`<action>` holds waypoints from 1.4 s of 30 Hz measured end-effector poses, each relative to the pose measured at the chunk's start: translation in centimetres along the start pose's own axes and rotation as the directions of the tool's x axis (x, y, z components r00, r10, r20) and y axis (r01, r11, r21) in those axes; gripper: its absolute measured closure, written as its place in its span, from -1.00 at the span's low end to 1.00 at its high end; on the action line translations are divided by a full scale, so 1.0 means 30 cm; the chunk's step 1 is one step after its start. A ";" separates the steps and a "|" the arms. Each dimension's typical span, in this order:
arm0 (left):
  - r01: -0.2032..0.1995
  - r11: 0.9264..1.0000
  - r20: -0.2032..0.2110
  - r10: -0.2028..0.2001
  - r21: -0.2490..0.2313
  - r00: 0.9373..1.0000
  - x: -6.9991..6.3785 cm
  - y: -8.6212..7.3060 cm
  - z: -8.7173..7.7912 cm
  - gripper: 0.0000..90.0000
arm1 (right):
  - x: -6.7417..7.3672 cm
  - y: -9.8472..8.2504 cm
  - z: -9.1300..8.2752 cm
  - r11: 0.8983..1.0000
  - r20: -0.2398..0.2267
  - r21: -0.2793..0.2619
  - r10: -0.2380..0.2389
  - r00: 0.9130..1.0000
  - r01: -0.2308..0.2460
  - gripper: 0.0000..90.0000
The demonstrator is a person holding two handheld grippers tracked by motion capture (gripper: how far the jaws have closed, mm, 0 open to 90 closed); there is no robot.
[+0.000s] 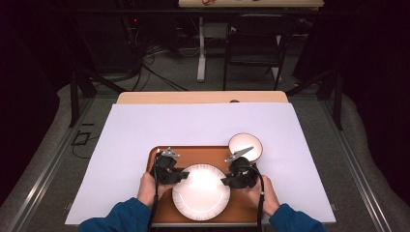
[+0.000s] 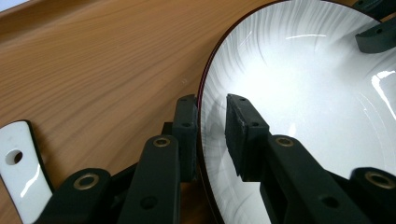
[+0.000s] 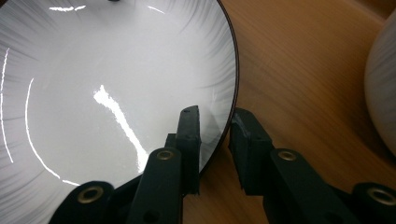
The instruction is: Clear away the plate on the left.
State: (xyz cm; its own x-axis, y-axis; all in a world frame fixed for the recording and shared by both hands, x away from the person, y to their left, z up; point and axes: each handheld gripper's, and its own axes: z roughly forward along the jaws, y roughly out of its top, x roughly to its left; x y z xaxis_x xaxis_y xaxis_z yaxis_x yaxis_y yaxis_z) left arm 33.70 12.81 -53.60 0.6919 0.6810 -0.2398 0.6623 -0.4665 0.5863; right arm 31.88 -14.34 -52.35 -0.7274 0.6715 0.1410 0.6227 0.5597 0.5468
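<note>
A pale lavender sheet (image 1: 203, 125) covers most of a light wooden table (image 1: 203, 97), and the brown wood-grain tray (image 1: 193, 152) lies on the near half of that sheet. Beyond the table the room is dim: a grey carpeted floor, a black folding chair (image 1: 254, 41), a white table leg and loose black cables.

The round white plate with a thin dark rim (image 1: 201, 191) sits on the near part of the tray, filling most of its middle. A smaller white bowl (image 1: 245, 145) stands at the tray's far right corner, apart from the plate.

The left gripper (image 1: 183, 176) meets the plate's left edge, held by a hand with a blue sleeve. In the left gripper view its two black jaws straddle the plate's rim (image 2: 299, 93), one jaw outside over the tray (image 2: 93, 70), the other over the white face; a narrow gap shows beside the inner pad, so the jaws are loose about the rim and not clamped on it.

The right gripper (image 1: 226, 181) meets the plate's right edge. In the right gripper view its jaws likewise straddle the rim (image 3: 116, 84), with the outer pad standing off the edge over the tray (image 3: 299, 70), so this one too is slack around the plate. The bowl's curved side (image 3: 383, 88) shows at that view's right edge.
</note>
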 end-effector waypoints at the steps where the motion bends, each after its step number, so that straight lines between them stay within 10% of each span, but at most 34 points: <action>1: -0.001 1.000 0.002 0.001 0.000 1.000 -0.001 -0.001 0.000 0.65 | 0.002 0.000 -0.001 1.000 0.001 0.003 -0.002 1.000 0.002 0.64; 27: -0.046 0.998 0.016 0.046 0.033 0.999 -0.009 -0.014 -0.015 0.58 | 0.021 -0.004 0.001 0.999 -0.011 0.016 -0.036 0.999 0.036 0.60; 42: -0.111 0.994 -0.029 0.111 0.003 0.993 -0.018 -0.004 -0.086 -0.21 | 0.004 -0.015 -0.047 0.997 0.015 -0.040 -0.058 0.998 0.058 -0.40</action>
State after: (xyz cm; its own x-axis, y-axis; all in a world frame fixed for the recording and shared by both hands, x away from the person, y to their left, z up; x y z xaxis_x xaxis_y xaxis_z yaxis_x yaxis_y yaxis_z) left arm 32.50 13.96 -51.54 0.7526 0.6410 -0.1503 0.5821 -0.5411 0.6069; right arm 31.11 -15.17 -51.42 -0.7577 0.6454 0.0966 0.5672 0.5780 0.5867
